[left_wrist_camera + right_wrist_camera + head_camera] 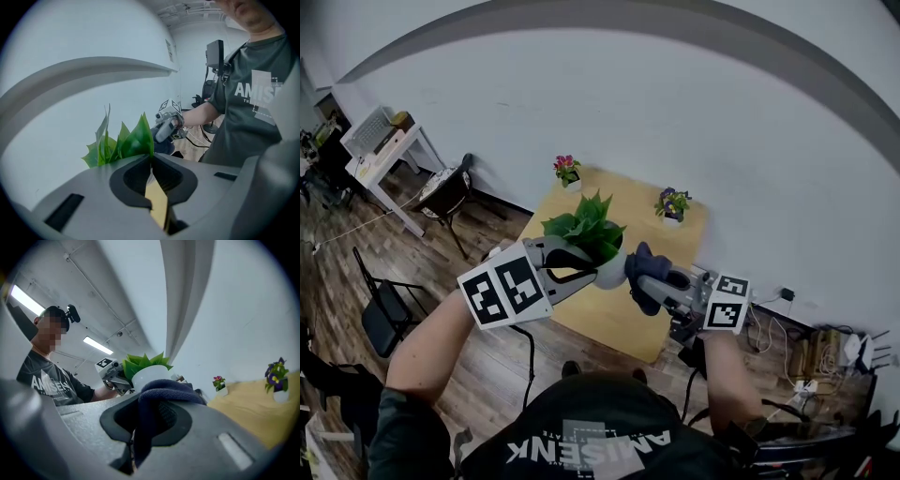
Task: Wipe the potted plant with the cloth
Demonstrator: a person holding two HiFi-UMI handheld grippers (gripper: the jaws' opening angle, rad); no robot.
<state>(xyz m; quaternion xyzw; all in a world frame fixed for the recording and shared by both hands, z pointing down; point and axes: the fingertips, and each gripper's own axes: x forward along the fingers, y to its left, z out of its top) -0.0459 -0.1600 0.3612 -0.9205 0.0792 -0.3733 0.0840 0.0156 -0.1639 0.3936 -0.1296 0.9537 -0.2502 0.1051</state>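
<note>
The potted plant (586, 230) has green leaves in a white pot (612, 272) and hangs above the wooden table (684, 253). My left gripper (598, 269) is shut on the pot's left rim. In the left gripper view the leaves (126, 143) rise just past the closed jaws of the left gripper (152, 165). My right gripper (645, 281) is shut on a dark blue cloth (641, 267), which sits against the pot's right side. In the right gripper view the cloth (171, 390) bulges out of the right gripper (143, 401), with the pot (150, 376) right behind it.
Two small flower pots stand at the table's far edge, one pink (568, 172) and one purple (672, 204). A dark chair (445, 197) and a white desk (384, 150) are at the left. Cables and a power strip (806, 380) lie on the floor at the right.
</note>
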